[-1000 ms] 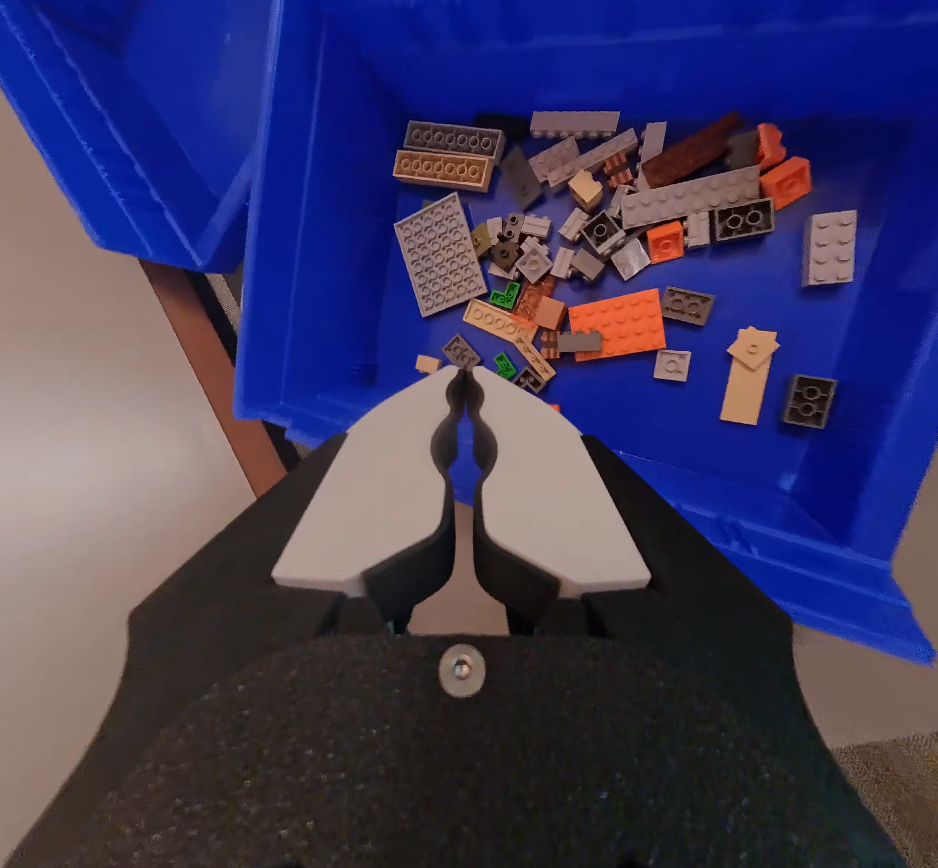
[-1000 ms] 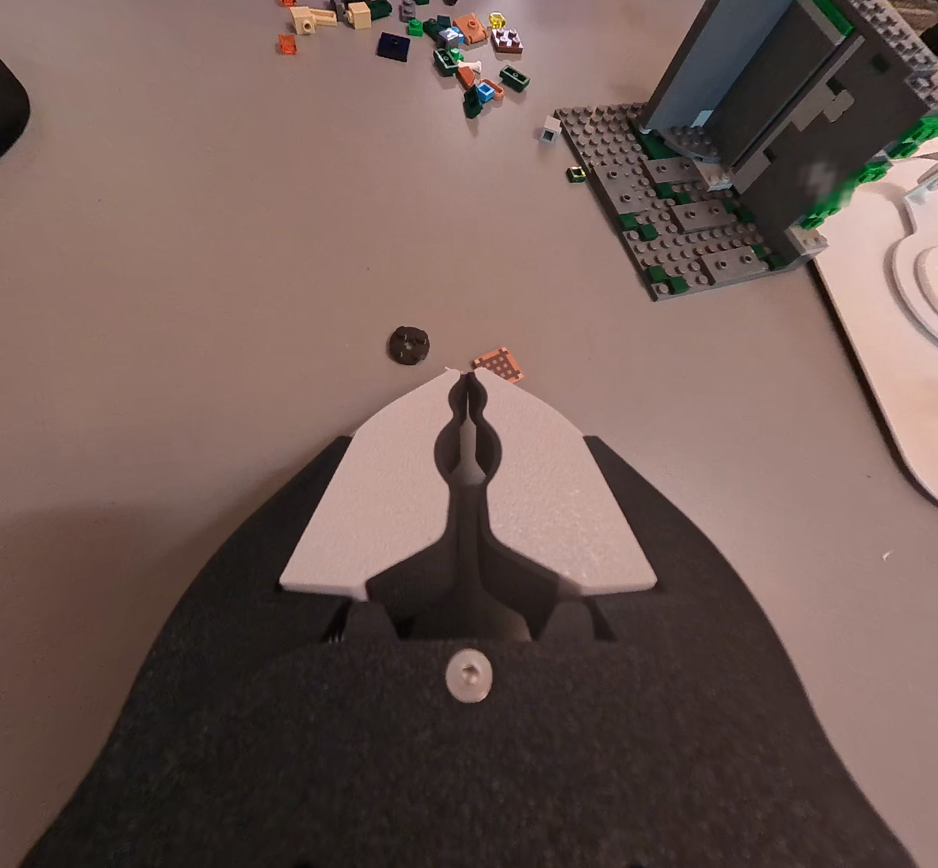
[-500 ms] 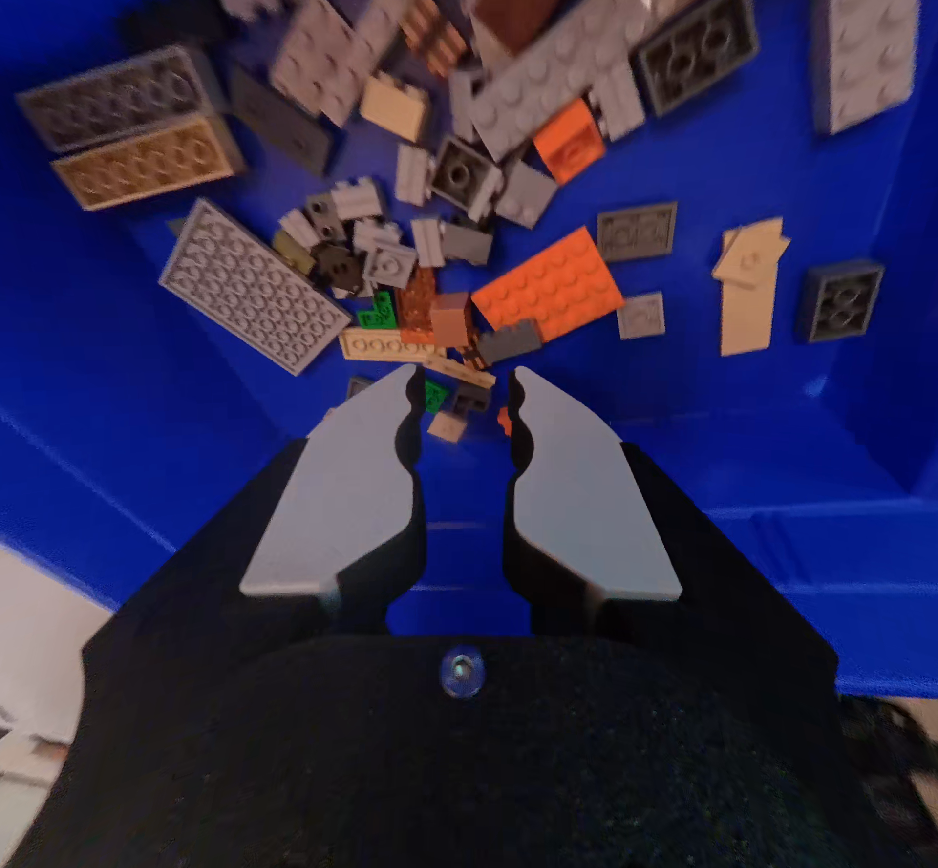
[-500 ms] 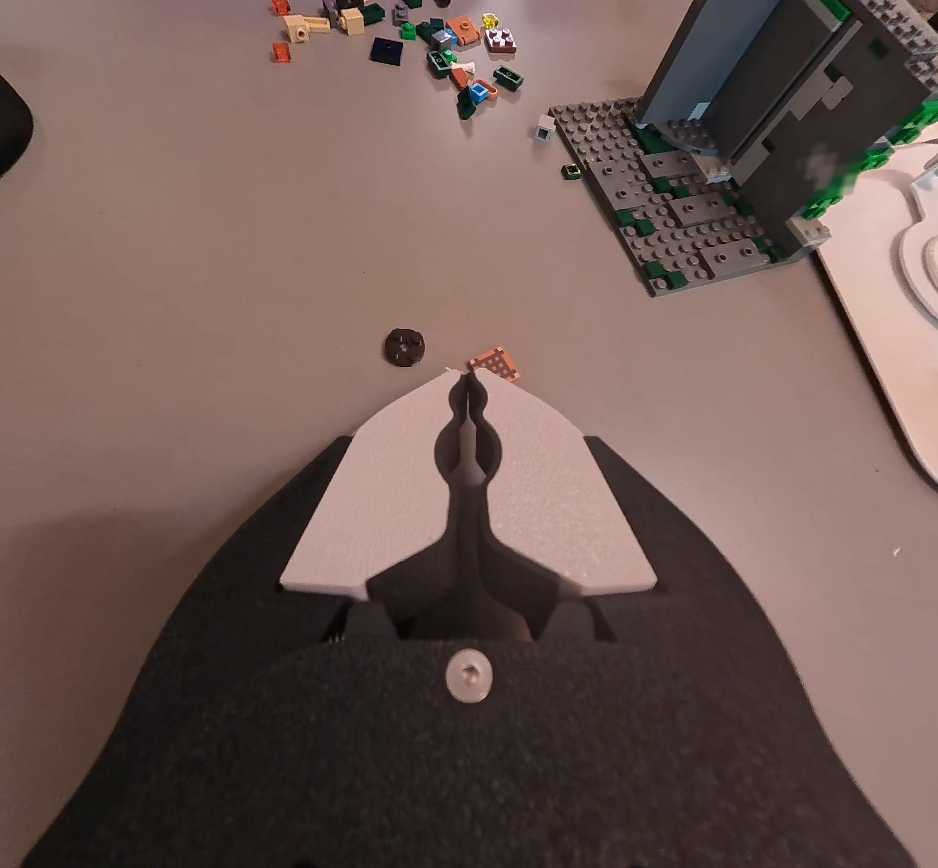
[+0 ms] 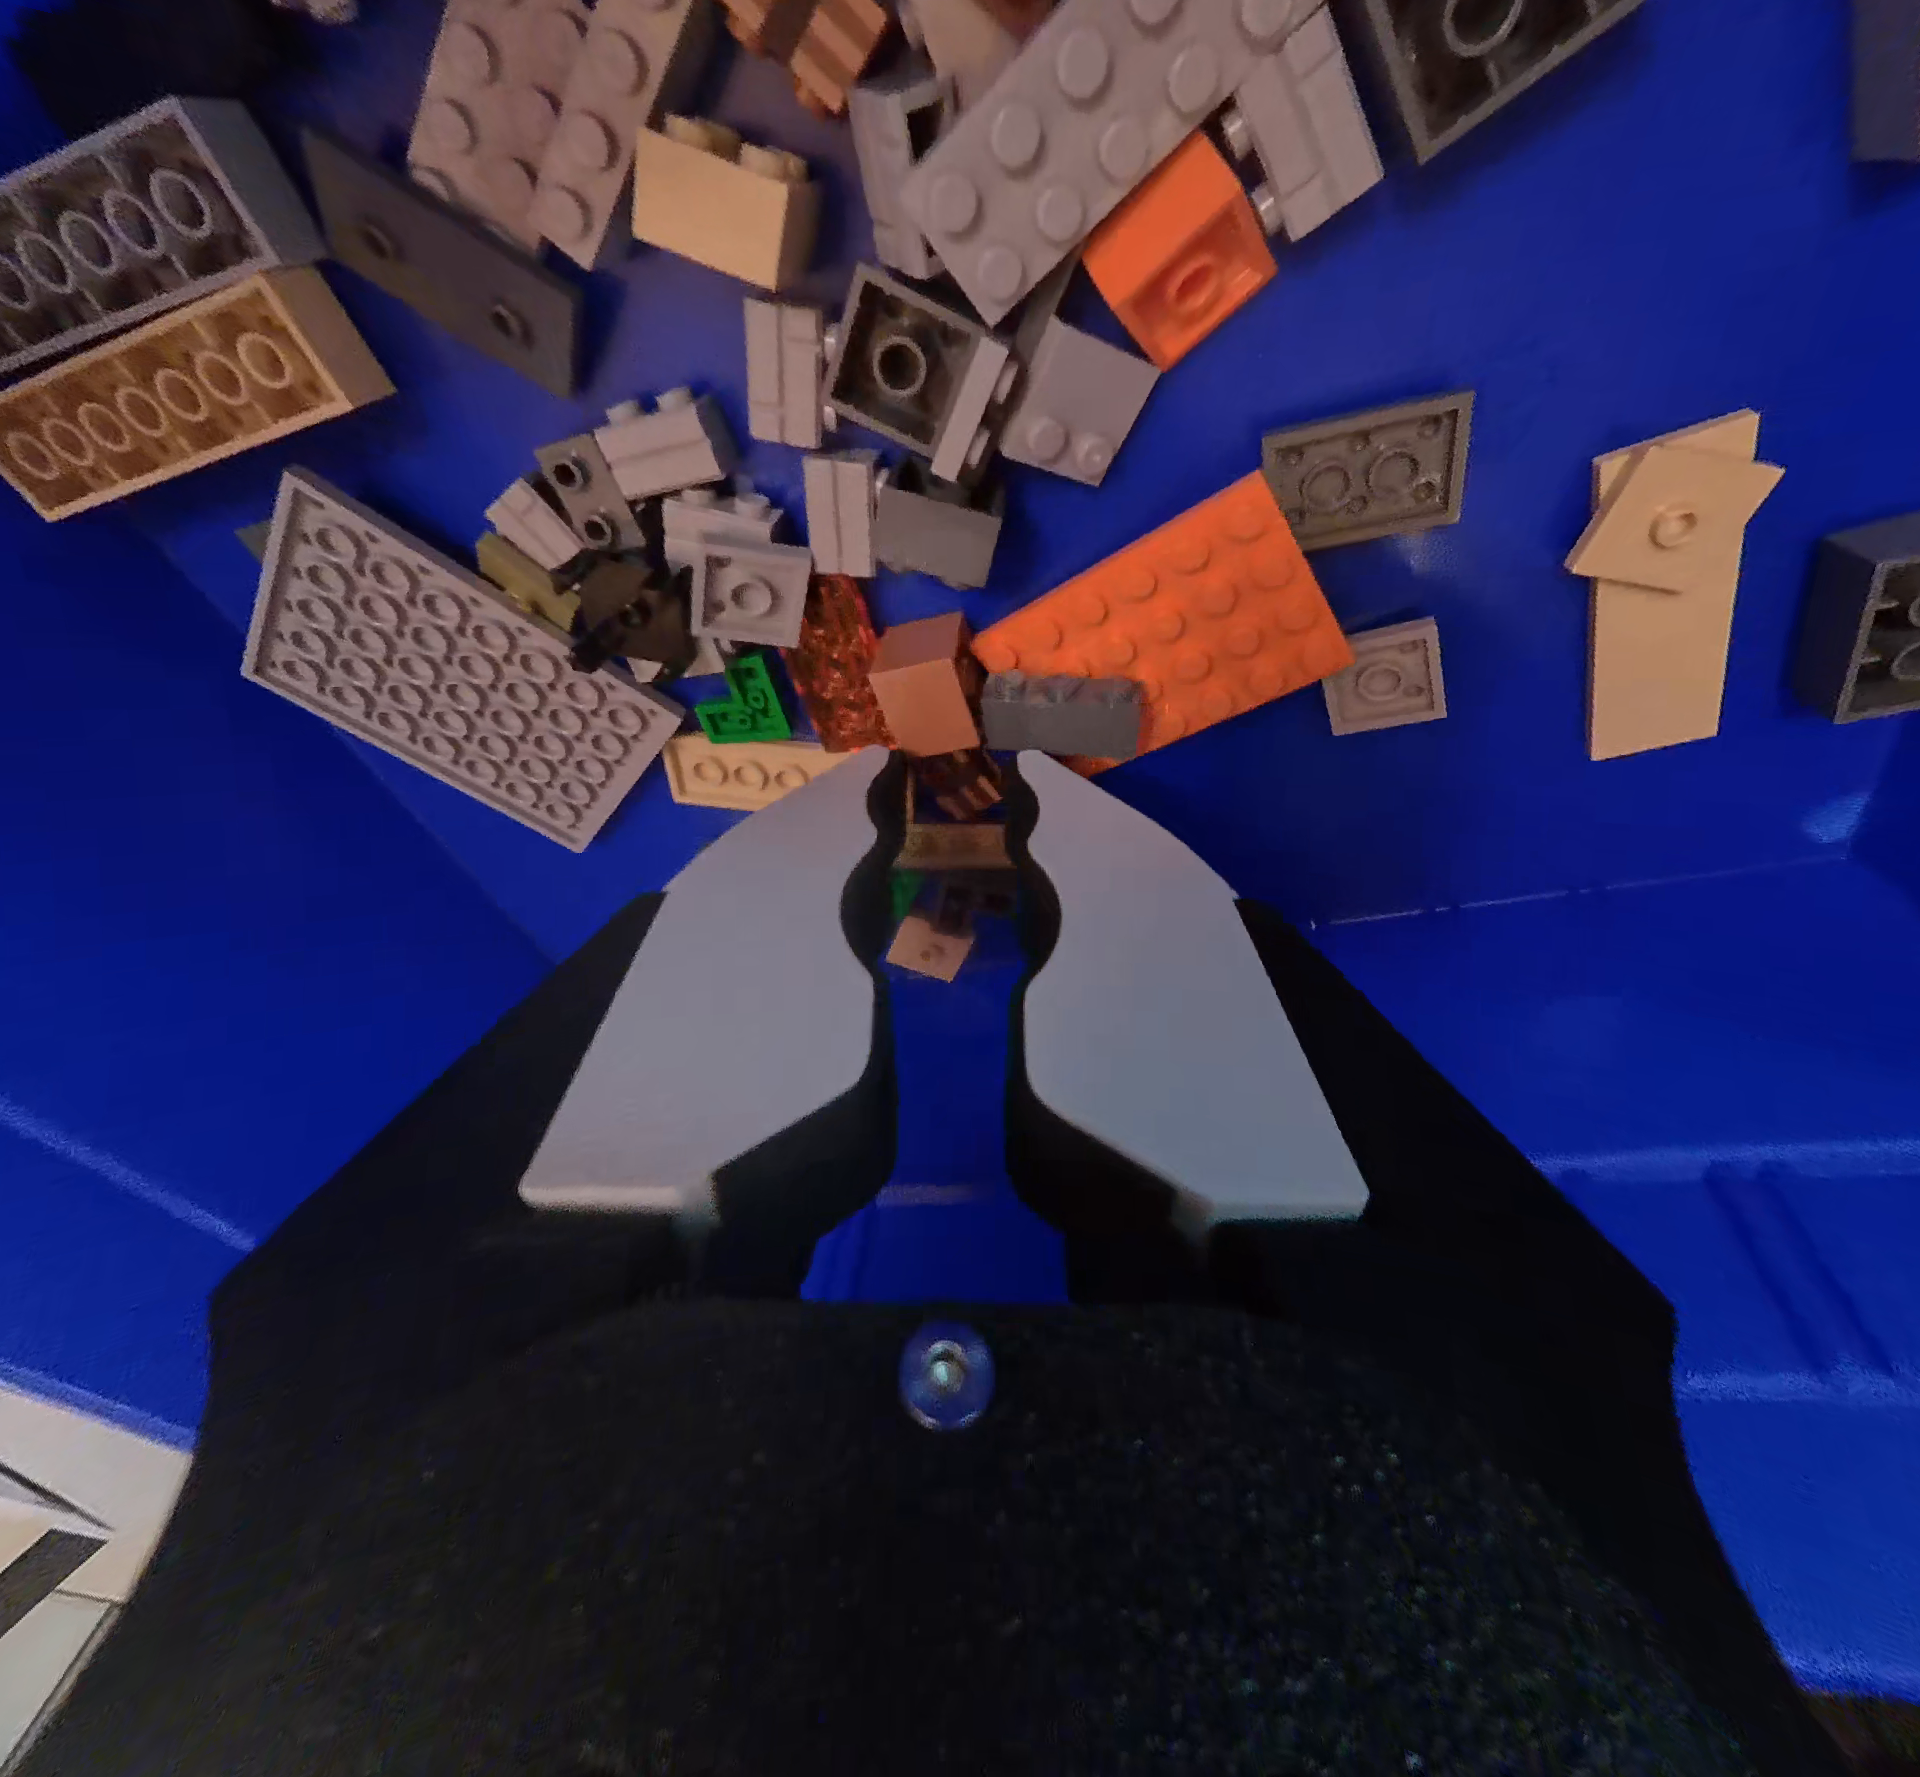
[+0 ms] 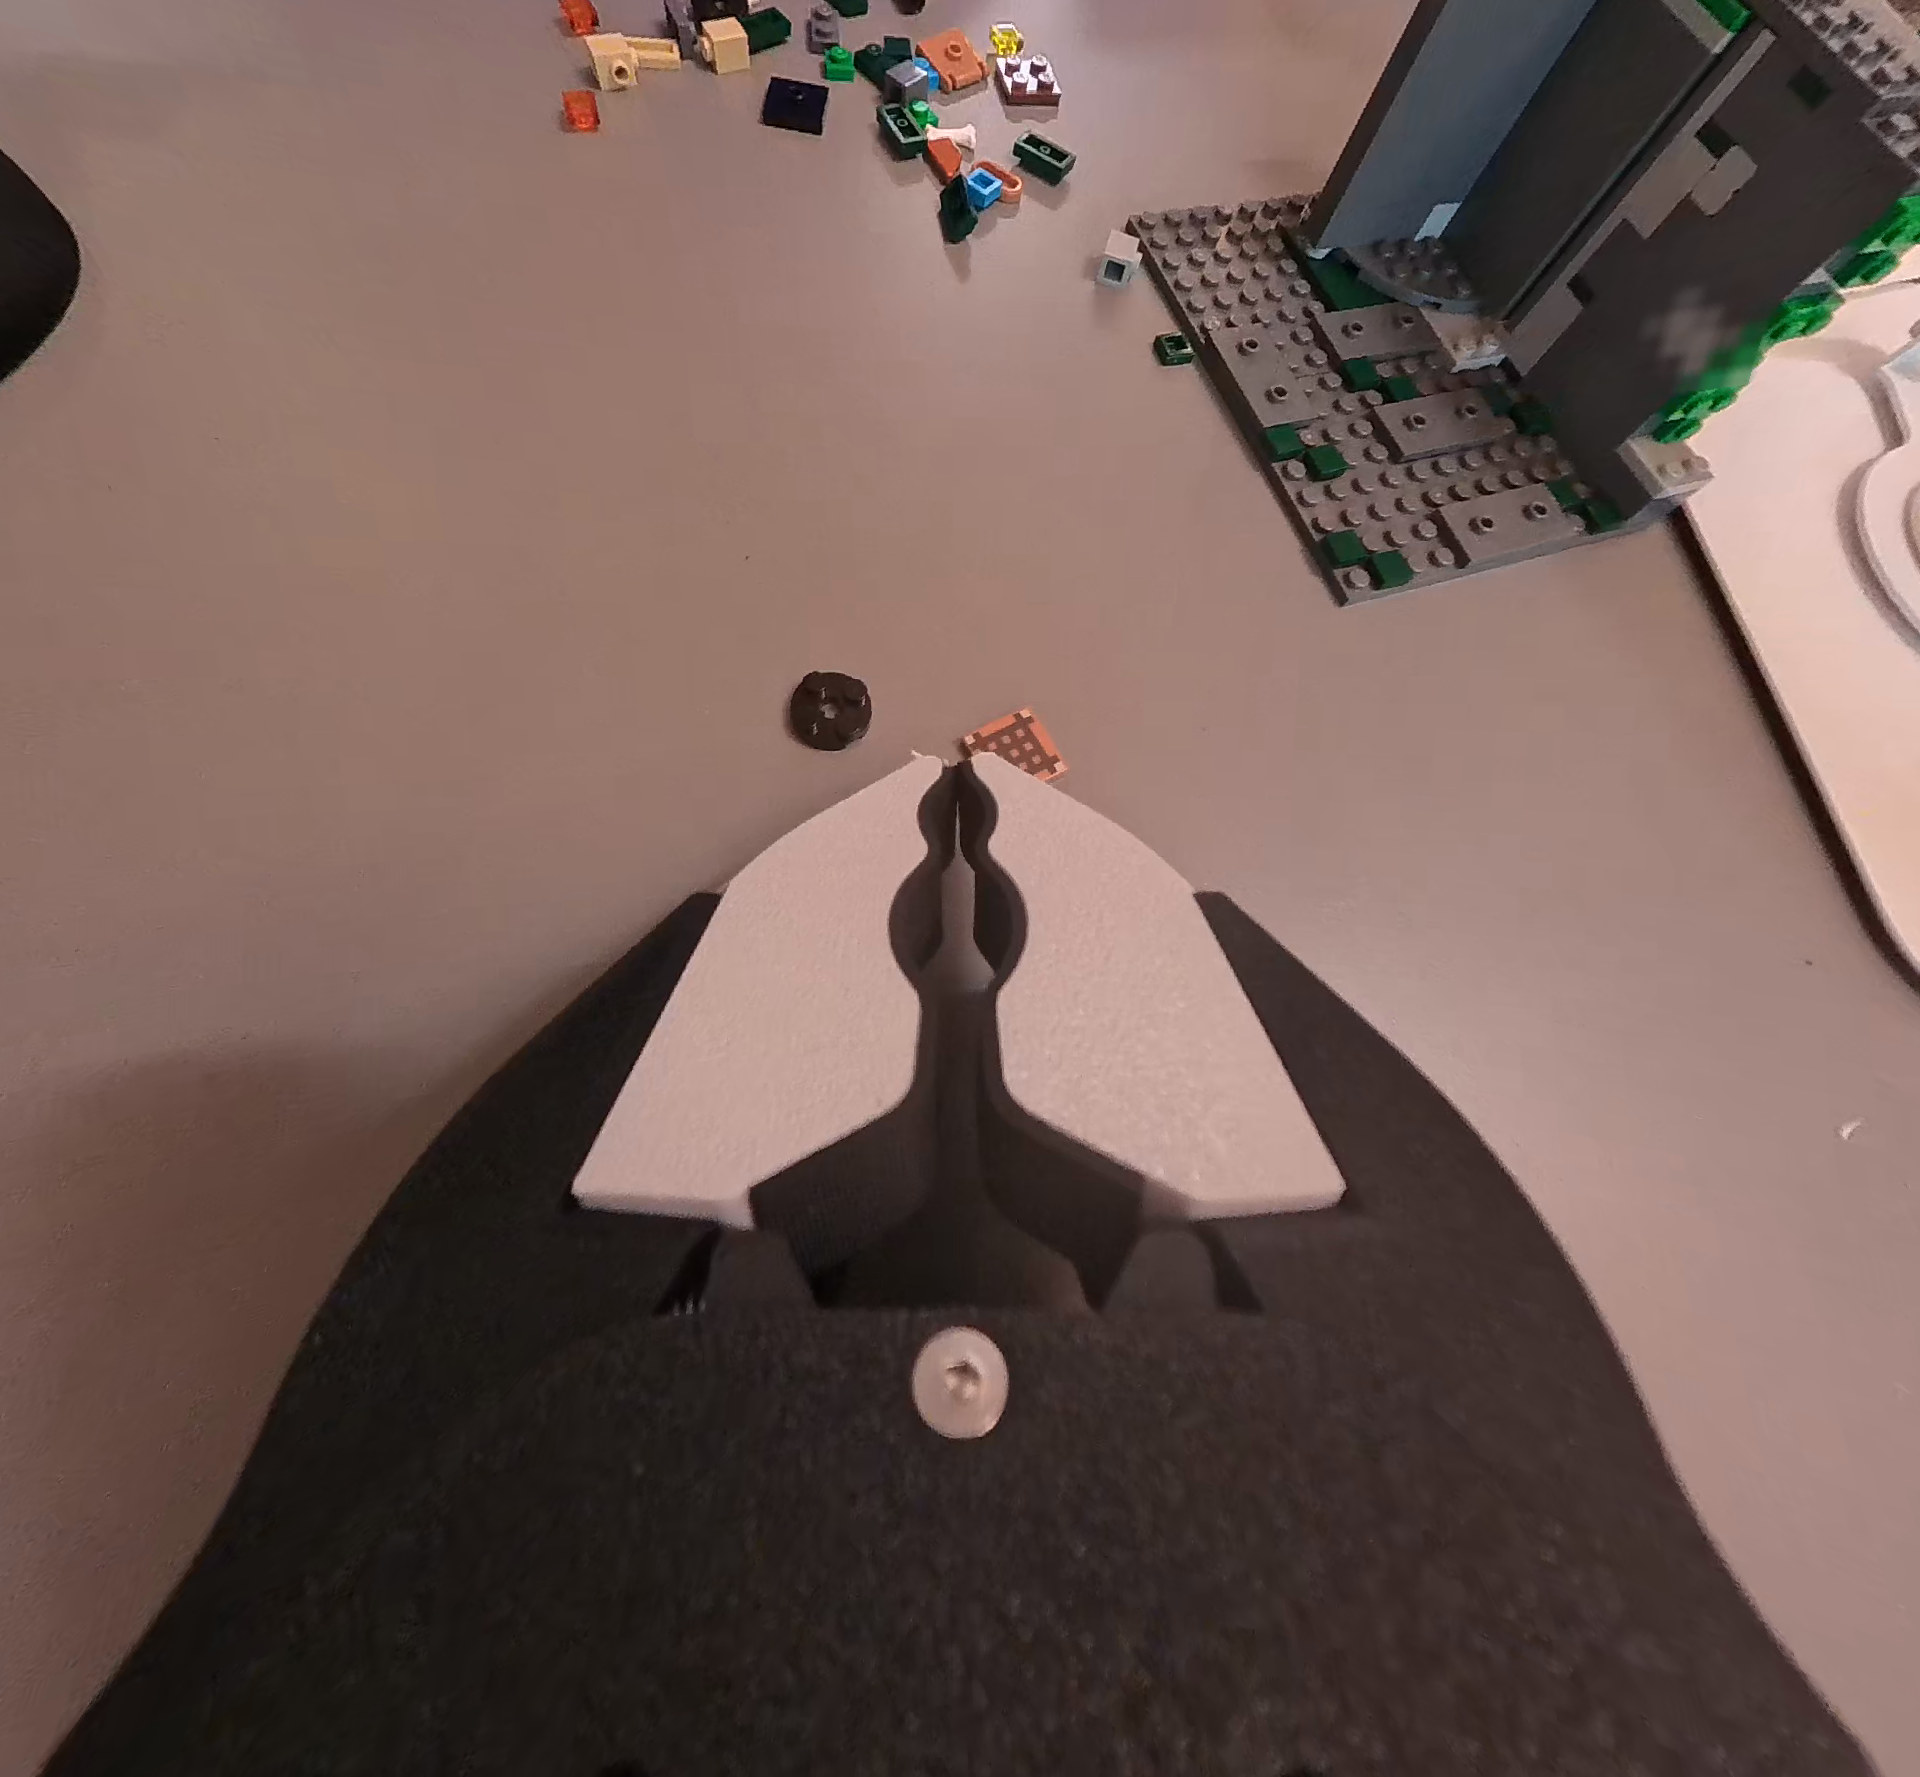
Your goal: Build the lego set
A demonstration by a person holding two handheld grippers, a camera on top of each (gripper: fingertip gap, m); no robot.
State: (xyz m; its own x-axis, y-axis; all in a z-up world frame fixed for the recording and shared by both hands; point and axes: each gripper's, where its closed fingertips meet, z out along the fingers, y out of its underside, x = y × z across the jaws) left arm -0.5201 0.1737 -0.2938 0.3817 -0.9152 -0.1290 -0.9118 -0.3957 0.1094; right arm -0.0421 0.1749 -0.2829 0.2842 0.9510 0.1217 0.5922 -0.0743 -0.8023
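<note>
Left wrist view placed the left tool (image 5: 951, 771) low inside the blue bin (image 5: 1558, 1052), its jaws narrowly parted around small brown and tan pieces (image 5: 951, 818); whether they gripped anything yet I could not tell. Just past the tips lay a tan cube (image 5: 923, 693), a dark grey slope brick (image 5: 1060, 714) and an orange plate (image 5: 1174, 615), with larger grey plates (image 5: 436, 657) farther off.

In the right wrist view the right tool (image 6: 957, 771) hung closed and empty over the desk (image 6: 416, 532), near a black round plate (image 6: 829, 711) and a grille tile (image 6: 1016, 743). Loose parts (image 6: 831, 65) and the half-built model (image 6: 1507, 293) stood beyond.

The step looked like selecting a piece from the bin; the next move likely called for a clean pinch on one part only.
</note>
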